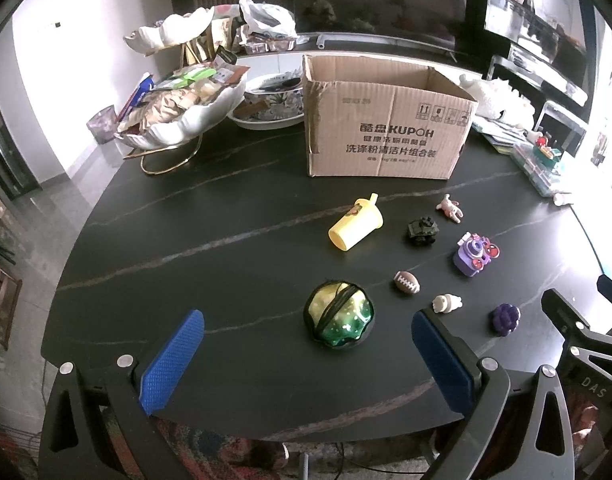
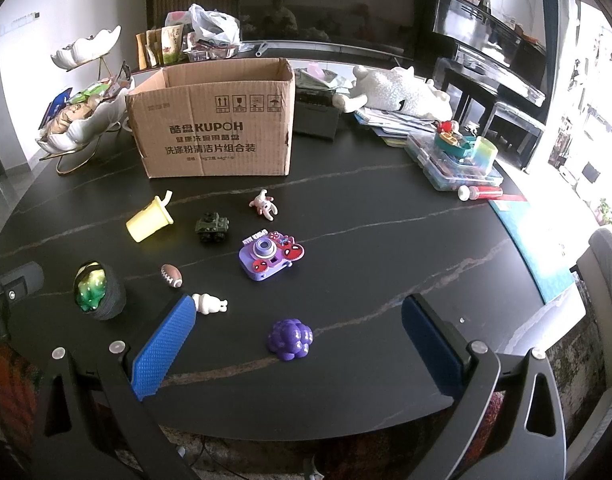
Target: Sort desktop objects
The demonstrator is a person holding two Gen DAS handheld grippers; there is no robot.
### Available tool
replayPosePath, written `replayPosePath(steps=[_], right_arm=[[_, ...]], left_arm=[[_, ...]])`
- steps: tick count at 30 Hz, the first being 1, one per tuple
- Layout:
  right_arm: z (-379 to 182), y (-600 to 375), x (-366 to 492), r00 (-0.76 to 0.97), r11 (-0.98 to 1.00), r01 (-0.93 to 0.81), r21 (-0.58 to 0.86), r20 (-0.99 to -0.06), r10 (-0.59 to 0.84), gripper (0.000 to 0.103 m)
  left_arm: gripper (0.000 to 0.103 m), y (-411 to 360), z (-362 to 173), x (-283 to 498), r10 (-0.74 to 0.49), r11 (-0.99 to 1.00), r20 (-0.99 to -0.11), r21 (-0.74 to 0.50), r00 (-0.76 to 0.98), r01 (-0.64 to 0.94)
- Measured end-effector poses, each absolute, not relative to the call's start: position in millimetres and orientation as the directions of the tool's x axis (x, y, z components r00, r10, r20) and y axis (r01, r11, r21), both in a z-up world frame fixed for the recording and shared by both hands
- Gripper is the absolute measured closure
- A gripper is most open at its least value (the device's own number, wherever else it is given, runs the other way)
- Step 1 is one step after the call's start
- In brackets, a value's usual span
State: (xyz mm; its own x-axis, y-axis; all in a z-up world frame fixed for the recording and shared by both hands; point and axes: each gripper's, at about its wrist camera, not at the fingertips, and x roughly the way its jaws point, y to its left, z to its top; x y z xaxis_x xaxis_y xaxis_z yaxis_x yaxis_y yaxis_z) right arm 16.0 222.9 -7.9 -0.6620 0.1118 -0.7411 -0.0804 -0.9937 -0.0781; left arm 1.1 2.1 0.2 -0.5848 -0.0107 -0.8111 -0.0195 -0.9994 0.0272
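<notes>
Small toys lie on a black table [image 1: 186, 260] before an open cardboard box [image 1: 385, 128], which also shows in the right wrist view [image 2: 214, 128]. They are a yellow cup [image 1: 355, 228], a green tank [image 1: 422, 232], a pink figure [image 1: 449, 208], a purple camera [image 1: 474, 256], a football [image 1: 406, 282], a white figure [image 1: 446, 303], purple grapes [image 1: 504, 318] and a green ball [image 1: 338, 314]. My left gripper [image 1: 306, 344] is open, with the ball just ahead between its fingers. My right gripper [image 2: 298, 336] is open, with the grapes [image 2: 290, 338] between its fingers.
A white shell-shaped bowl of snacks [image 1: 182, 108] on a gold stand and a patterned dish [image 1: 266, 108] sit at the back left. A white plush toy [image 2: 397, 90], books and a plastic case with toys [image 2: 453, 160] crowd the back right. The table edge is near me.
</notes>
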Motion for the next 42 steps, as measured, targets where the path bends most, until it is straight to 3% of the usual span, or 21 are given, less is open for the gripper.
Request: replayPosePath(steps=[14,24,42], right_arm=[[-13,224,15,-0.666,-0.998,-0.059,-0.038,-0.743,0.068,0.001],[-21,220,15,-0.672,-1.000,-0.009,-0.012,-0.740,0.015,0.001],[-55,217,5,-0.611,-0.999,0.032,-0.002,-0.791,-0.018,0.001]], left_arm=[[0.000,-4,-2,-2,0.074,-0.997,-0.810,-0.079,-0.582,-0.017],[0.000,5,-26,-10,0.034,-0.999,-0.837,-0.016,-0.546,-0.037],[0.000,10,-64,-29,0.048,-0.999,-0.838,-0.031,-0.544,-0.039]])
